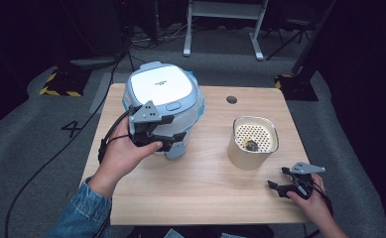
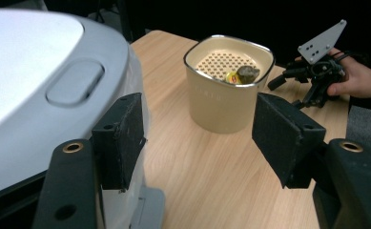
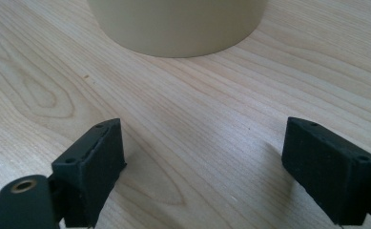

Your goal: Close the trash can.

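While the left gripper hovers at the front of the white air fryer, its jaws stand wide apart with nothing between them; in the left gripper view one pad is just beside the fryer's front wall, and I cannot tell if it touches. The fryer stands on the far left part of the wooden table, lid closed. It looks like a heavy, stiff appliance with smooth, slippery plastic walls, so I think it is better to push or to press than to lift. The oval button on the lid seems the natural place to act. The beige basket, well apart to the right, looks light and rigid; its rim gives a good hold. The right gripper rests near it on the table, also wide open and empty.
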